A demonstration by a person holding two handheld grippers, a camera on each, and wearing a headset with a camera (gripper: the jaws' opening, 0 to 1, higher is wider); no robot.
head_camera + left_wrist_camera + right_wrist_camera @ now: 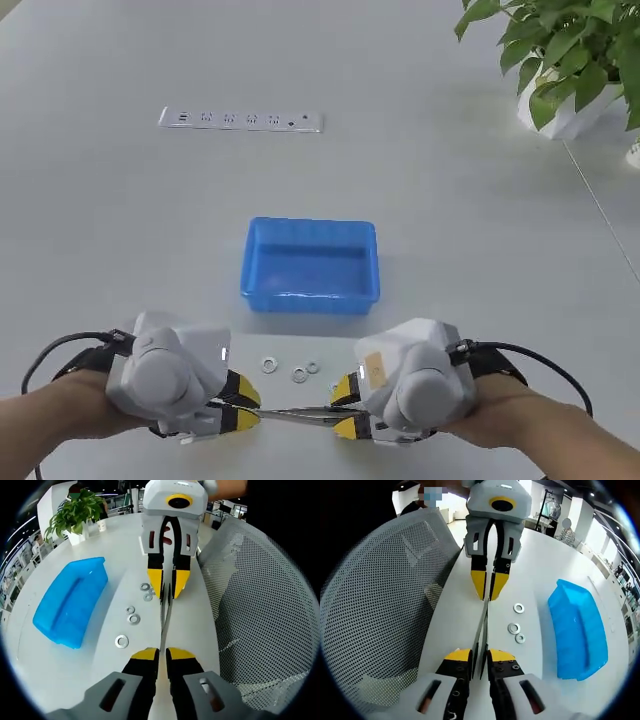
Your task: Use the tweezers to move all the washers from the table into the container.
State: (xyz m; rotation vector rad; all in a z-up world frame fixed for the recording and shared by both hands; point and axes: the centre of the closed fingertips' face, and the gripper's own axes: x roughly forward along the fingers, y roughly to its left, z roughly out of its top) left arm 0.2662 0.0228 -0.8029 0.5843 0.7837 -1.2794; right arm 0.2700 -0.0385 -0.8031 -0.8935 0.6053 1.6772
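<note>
tweezers (295, 411): slim bare metal, held level between the two grippers. left gripper (245, 403) is clamped on one end, right gripper (345, 405) on the other. washers (300, 372): small shiny rings, loose on table (120, 230), between tweezers and blue container (310, 298).

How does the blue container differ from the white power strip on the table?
The blue container is a deep, open tub; the white power strip is flat, long and narrow. The container lies near the washers; the power strip lies farther back. Both rest flat on the table.
</note>
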